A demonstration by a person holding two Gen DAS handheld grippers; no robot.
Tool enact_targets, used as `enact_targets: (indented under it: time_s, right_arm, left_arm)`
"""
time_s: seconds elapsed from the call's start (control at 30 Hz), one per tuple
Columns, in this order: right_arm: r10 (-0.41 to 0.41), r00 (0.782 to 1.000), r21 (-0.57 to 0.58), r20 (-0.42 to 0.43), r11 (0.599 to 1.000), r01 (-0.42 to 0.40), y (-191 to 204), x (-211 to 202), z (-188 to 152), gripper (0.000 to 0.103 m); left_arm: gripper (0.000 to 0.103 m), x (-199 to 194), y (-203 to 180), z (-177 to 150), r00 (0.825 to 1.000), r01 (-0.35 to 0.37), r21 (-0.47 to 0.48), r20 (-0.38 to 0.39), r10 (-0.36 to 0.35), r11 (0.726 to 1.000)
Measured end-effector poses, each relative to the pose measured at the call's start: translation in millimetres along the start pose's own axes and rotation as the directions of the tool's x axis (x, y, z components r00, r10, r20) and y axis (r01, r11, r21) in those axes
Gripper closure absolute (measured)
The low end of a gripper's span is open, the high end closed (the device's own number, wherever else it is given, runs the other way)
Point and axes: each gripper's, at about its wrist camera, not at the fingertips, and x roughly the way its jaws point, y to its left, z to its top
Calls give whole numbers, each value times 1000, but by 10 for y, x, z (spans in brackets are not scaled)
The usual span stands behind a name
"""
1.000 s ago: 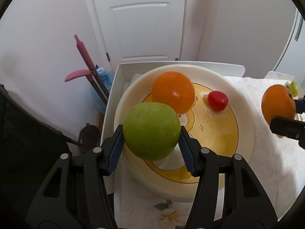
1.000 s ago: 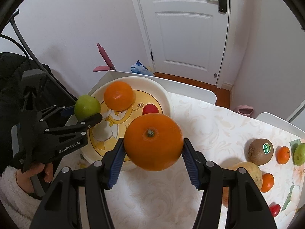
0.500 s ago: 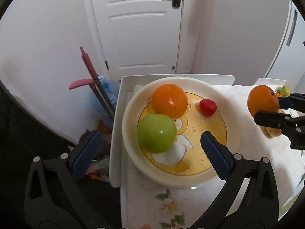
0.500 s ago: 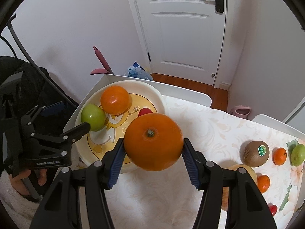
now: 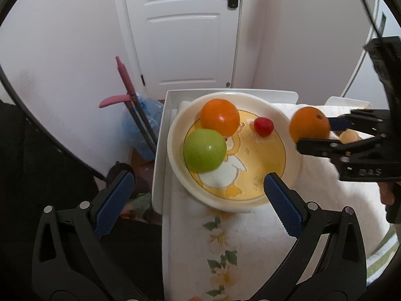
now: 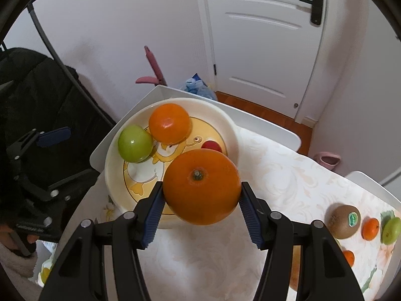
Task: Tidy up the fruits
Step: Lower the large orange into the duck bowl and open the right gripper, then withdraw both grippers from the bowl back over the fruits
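Observation:
A cream bowl (image 5: 173, 148) (image 6: 110, 173) with a duck picture holds a green apple (image 5: 204, 149) (image 6: 135, 143), an orange (image 5: 220, 117) (image 6: 169, 123) and a small red fruit (image 5: 263, 126) (image 6: 211, 146). My left gripper (image 5: 198, 195) stands wide open, drawn back from the bowl, with nothing between its blue pads. A second large orange (image 6: 201, 188) (image 5: 309, 124) is clamped in my right gripper (image 6: 201, 200), which hovers at the bowl's near right rim.
On the white patterned tablecloth (image 6: 275, 175) to the right lie a kiwi (image 6: 342, 222), small oranges (image 6: 371, 228) and a green fruit (image 6: 391, 230). A white door (image 5: 185, 32), a pink-handled tool (image 5: 125, 80) and a blue bag (image 5: 142, 123) stand beyond the table's edge.
My left gripper let go of the green apple, which now rests in the bowl, then opened wide and pulled back and up. The right gripper kept its orange and barely shifted.

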Motion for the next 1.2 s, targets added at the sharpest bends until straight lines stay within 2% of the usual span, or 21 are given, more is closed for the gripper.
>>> enact_targets:
  time_s: [0.3,0.53,0.57,0.63,0.7,0.87,0.93,1.2]
  right_arm:
    - [6,1000,-65,-25,998,-7,125,330,18,48]
    - [-47,996,-146,-70,989,37,251,497,-5,47]
    - [-51,996,-156,-69,987,40,279,500,-3,44]
    - [-54,997,-173,-52,984,44,316,473,-11,17]
    - [-57,998,-175,-29,983,51,330,426,6,9]
    - [-41,999,-143,-3,989,41,286,358,40,7]
    - [-35,999,-133,6,990,35,275,304,49,1]
    - [-14,1000,-116,10,993,15,268,77,54,0]
  left_arm:
    - [0,70,20,-130,1000,-2,-23,-25,1,1000]
    - [0,106,32,-155,999,-17,-17,-34,16,1000]
    - [0,100,41,-160,999,-17,-17,-33,16,1000]
    - [0,98,48,-165,999,-19,-14,-33,19,1000]
    - [0,82,57,-170,999,-21,-13,-31,20,1000]
    - [0,23,65,-172,1000,-20,-12,-24,20,1000]
    - [0,-12,58,-165,1000,-22,-11,-20,22,1000]
    - [0,-264,23,-99,1000,-17,-13,8,17,1000]
